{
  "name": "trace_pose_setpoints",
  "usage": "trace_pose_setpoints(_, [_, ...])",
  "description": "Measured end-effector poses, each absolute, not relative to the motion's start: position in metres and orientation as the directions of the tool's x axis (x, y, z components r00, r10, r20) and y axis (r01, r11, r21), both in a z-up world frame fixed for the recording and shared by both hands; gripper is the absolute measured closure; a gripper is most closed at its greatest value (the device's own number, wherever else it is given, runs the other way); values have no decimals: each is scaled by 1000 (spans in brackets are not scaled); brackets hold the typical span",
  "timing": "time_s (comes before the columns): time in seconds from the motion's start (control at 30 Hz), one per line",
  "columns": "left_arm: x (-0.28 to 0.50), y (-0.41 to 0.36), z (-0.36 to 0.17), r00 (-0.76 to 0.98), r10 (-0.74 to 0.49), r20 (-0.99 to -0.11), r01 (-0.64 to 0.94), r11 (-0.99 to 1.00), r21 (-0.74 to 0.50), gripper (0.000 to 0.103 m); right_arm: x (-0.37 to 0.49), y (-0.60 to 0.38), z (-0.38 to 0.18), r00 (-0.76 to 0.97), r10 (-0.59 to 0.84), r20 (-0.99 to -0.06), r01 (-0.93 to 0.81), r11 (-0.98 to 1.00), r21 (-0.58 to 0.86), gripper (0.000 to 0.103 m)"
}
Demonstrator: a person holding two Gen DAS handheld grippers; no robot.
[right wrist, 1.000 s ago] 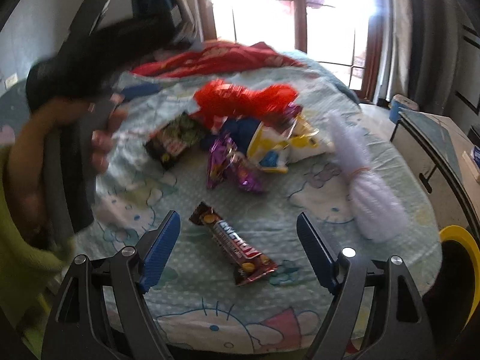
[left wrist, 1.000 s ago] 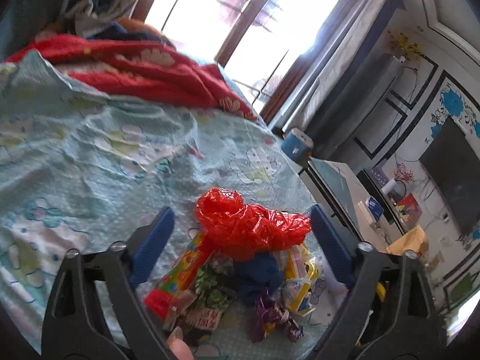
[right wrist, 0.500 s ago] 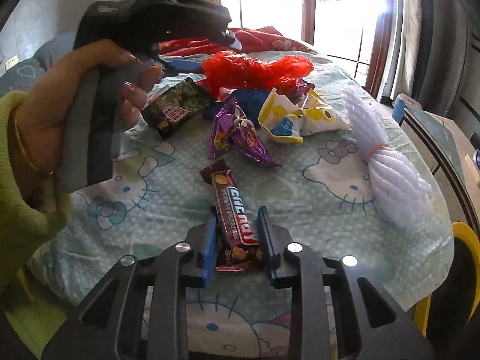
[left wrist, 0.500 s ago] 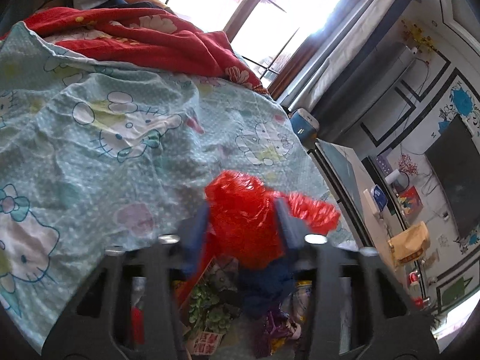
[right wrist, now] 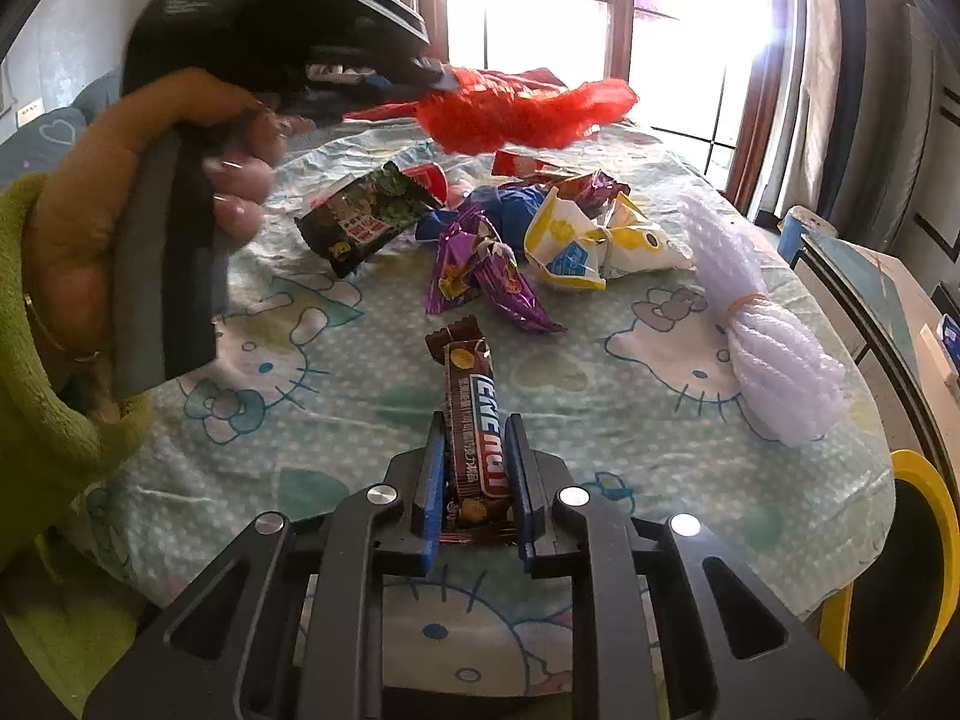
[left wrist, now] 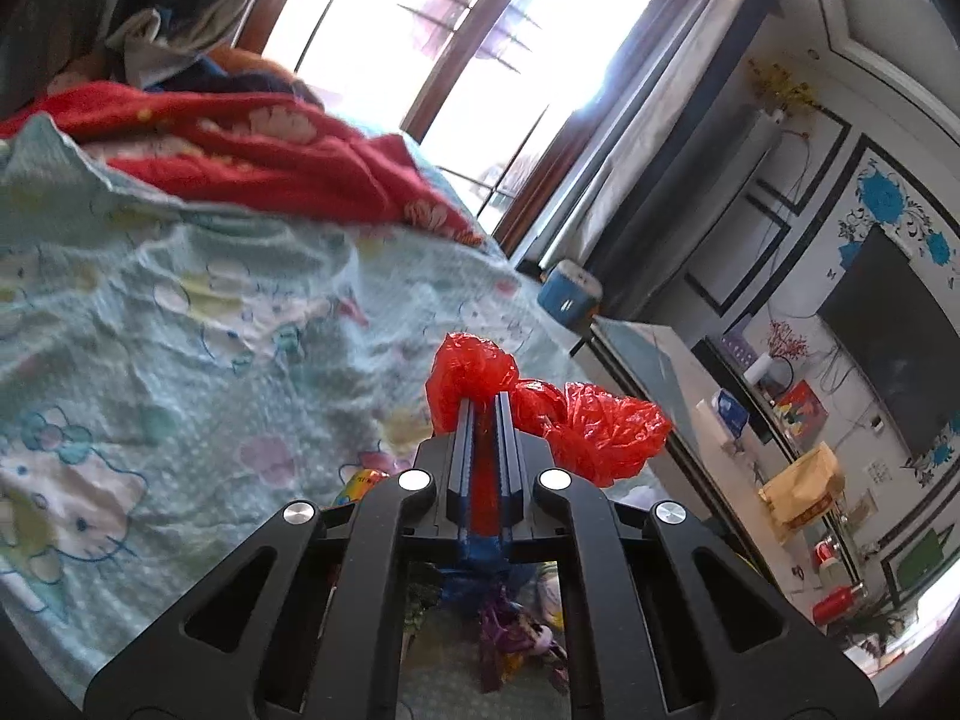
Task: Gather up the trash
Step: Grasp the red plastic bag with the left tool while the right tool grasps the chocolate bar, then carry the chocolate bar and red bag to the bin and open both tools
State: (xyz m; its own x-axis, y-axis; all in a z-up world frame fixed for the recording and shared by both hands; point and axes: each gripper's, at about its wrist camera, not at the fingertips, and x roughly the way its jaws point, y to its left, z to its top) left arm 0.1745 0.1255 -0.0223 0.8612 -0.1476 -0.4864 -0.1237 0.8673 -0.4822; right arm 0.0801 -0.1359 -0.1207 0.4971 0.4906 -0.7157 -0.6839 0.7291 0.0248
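Observation:
My left gripper (left wrist: 486, 402) is shut on a crumpled red plastic bag (left wrist: 600, 432) and holds it above the bed; the same bag (right wrist: 516, 111) hangs from the left gripper (right wrist: 447, 81) in the right wrist view. My right gripper (right wrist: 474, 426) is shut on a brown chocolate bar wrapper (right wrist: 471, 414) just above the Hello Kitty bedsheet (right wrist: 630, 384). A pile of wrappers lies beyond: a dark green snack packet (right wrist: 366, 219), a purple wrapper (right wrist: 480, 270), a yellow and white packet (right wrist: 588, 240), a blue wrapper (right wrist: 516, 207).
A white foam net bundle (right wrist: 762, 330) lies at the right of the bed. A yellow-rimmed bin (right wrist: 924, 540) stands off the bed's right corner. A red blanket (left wrist: 270, 150) lies at the far end. A glass table (left wrist: 648, 360) and a blue stool (left wrist: 570, 294) stand beside the bed.
My left gripper closed on the red bag and lifted it off the pile. My right gripper closed on the chocolate bar wrapper.

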Motion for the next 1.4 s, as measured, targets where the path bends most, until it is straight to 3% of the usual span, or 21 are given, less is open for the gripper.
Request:
trace_pose_setpoints(0.53, [123, 121, 26, 921, -69, -385, -88, 922, -377, 101, 90, -171, -79, 563, 530, -635, -589, 796, 142, 86])
trace_pose_setpoints(1.4, [107, 33, 36, 911, -218, -350, 126, 955, -267, 101, 105, -297, -27, 744, 357, -565, -298, 934, 199, 86])
